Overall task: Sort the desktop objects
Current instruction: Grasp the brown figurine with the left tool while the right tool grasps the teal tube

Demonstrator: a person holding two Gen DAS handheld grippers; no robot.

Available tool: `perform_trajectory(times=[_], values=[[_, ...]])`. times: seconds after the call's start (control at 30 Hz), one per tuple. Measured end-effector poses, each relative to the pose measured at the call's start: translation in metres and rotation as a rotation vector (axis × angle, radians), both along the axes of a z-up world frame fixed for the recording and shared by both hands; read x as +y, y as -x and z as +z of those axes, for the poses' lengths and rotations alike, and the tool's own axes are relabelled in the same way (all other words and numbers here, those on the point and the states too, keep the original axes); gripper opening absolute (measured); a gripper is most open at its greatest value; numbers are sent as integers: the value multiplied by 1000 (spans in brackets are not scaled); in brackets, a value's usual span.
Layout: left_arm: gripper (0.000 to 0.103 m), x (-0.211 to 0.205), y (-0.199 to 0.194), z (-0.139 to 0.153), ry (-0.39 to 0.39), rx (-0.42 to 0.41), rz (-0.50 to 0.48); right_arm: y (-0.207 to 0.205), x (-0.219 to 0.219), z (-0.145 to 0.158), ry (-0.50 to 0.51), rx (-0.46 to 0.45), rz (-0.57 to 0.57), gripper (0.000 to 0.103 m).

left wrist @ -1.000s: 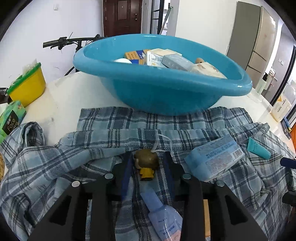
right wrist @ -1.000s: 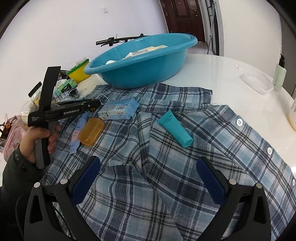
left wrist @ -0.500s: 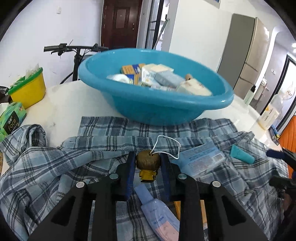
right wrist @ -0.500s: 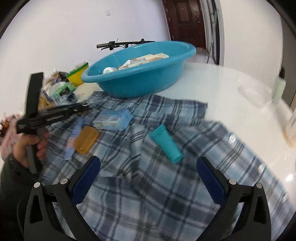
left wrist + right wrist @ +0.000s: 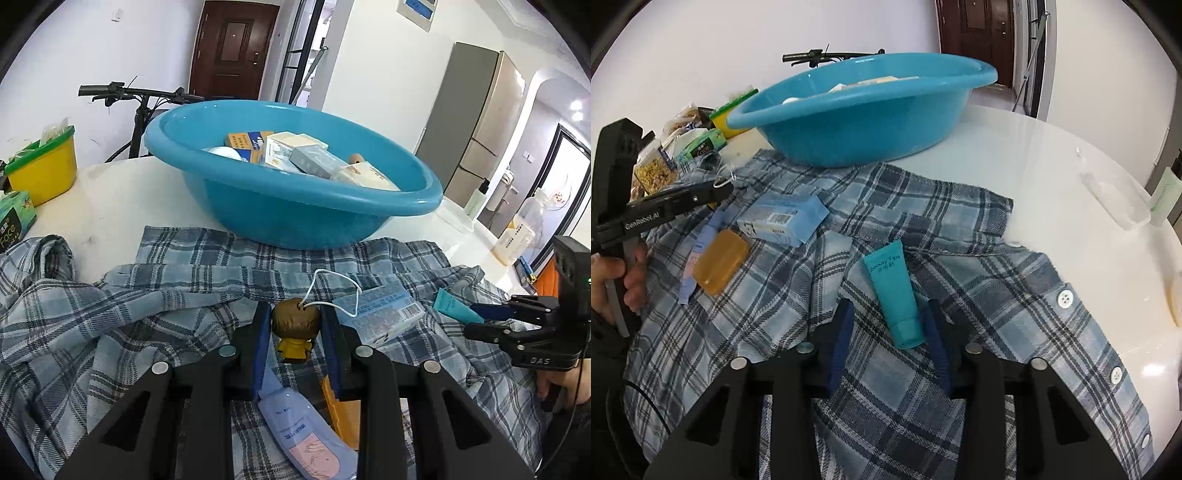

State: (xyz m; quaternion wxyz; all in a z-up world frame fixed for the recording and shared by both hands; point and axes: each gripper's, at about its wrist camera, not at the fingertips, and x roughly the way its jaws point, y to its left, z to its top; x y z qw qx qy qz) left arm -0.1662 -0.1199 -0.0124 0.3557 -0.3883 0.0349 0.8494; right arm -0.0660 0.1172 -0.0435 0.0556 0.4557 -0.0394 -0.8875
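Two grippers in view, left gripper (image 5: 295, 325) clamped on small figurine (image 5: 294, 328), right gripper (image 5: 888, 332) part-open, pads astride teal tube (image 5: 892, 291).

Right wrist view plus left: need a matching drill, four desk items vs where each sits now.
Things:
1. figurine
2. teal tube
3. amber soap bar
4. grey box

Places:
A. inside the blue basin
B. on the plaid shirt, cap end between the right gripper fingers
C. clamped in the left gripper
D. on the shirt beside the blue packet

Pairs: 1-C, 2-B, 3-D, 4-A
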Motion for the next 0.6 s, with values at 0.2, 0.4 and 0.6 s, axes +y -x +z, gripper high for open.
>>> perform_trajectory(times=[0.2, 0.4, 0.6], values=[[29, 1, -1, 0, -4, 1, -6, 2, -3, -4, -79, 2, -13, 20], [29, -1, -3, 3, -18, 5, -7, -9, -4, 2, -56, 30, 1, 18], [29, -2, -7, 10, -37, 17, -16, -28, -5, 30, -26, 112, -18, 18]])
